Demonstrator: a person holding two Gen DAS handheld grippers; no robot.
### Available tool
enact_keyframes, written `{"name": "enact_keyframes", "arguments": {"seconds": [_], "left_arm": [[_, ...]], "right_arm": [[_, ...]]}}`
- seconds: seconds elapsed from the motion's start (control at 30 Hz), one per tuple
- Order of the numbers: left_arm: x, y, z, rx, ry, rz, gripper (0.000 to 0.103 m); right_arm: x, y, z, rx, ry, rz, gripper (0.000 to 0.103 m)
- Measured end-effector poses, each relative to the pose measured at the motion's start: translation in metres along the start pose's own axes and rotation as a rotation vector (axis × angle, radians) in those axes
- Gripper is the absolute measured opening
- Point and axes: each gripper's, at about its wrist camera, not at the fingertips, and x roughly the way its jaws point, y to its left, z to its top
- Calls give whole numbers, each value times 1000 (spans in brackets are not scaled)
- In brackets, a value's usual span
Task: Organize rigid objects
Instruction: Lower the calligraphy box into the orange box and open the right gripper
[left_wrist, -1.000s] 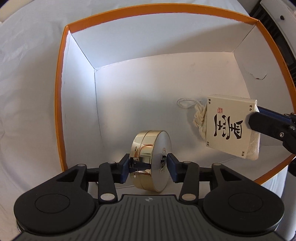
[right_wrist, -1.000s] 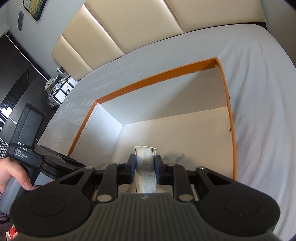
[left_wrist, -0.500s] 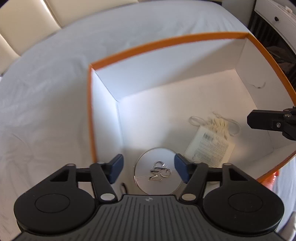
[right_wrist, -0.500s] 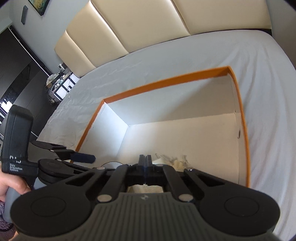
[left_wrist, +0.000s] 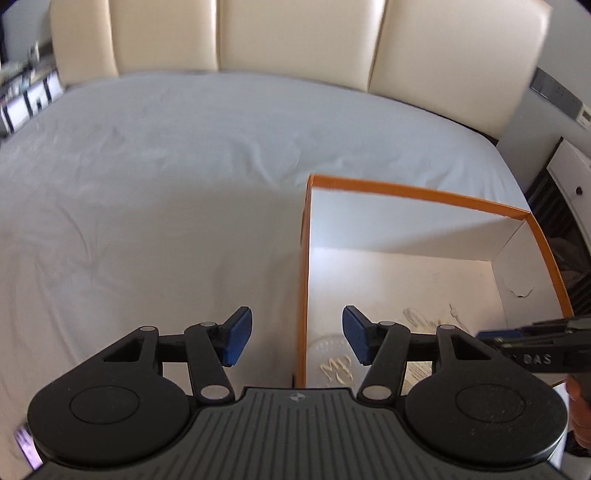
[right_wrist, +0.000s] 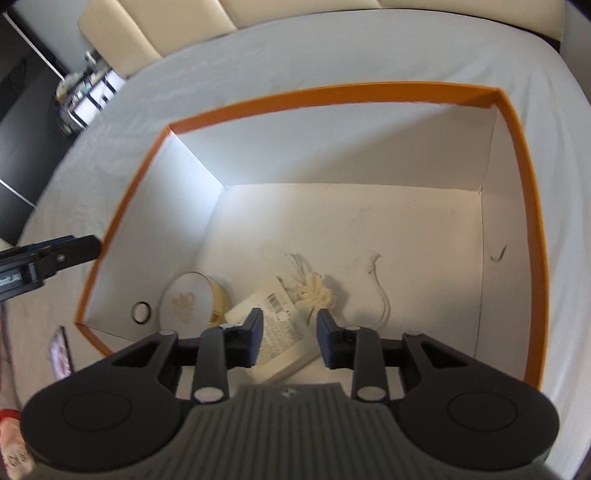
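Both grippers are empty with their jaws spread. The left gripper (left_wrist: 292, 335) hangs over the near-left edge of the orange box (left_wrist: 417, 191), 1 finger over the bed (left_wrist: 147, 184) and the other over the box interior. The right gripper (right_wrist: 290, 338) hovers inside the box, just above the small flat box (right_wrist: 284, 332).

2 rigid things lie on the box floor near its front-left corner. The round tin (right_wrist: 186, 299) lies flat with its pale embossed lid facing up and its gold wall showing on the right side; its axis is vertical, so it has no long direction in plan. It looks stiff, smooth and probably slippery on the polished wall, so a grasp across the rim with firm pressure seems safest. A small dark ring (right_wrist: 141, 312) lies just beside it, toward the corner.

The small flat box lies just right of the tin, label and barcode up, its long axis running diagonally from the near side toward the far left. A cream drawstring pouch (right_wrist: 314, 291) is bunched at its far end, cords trailing away. The flat box looks light and stiff, likely cardboard; holding it across the 2 thin long edges should work, while the soft pouch would give under the pads.
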Motion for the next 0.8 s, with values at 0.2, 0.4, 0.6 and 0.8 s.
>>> {"name": "enact_keyframes", "arguments": {"seconds": [0.2,0.4,0.6,0.8], "left_arm": [[12,12,-13,-89,49,-93,49],[15,16,-17,-117,66,-149,37],[15,18,-18,-122,66,-154,36],[16,16,-19,-106,67,-139,36]], "right_arm": [[26,9,26,13,45,-13,43],[48,6,39,67,117,-105,41],[46,-2,28,147,170,-104,26],[43,7,15,165,242,-87,13]]}}
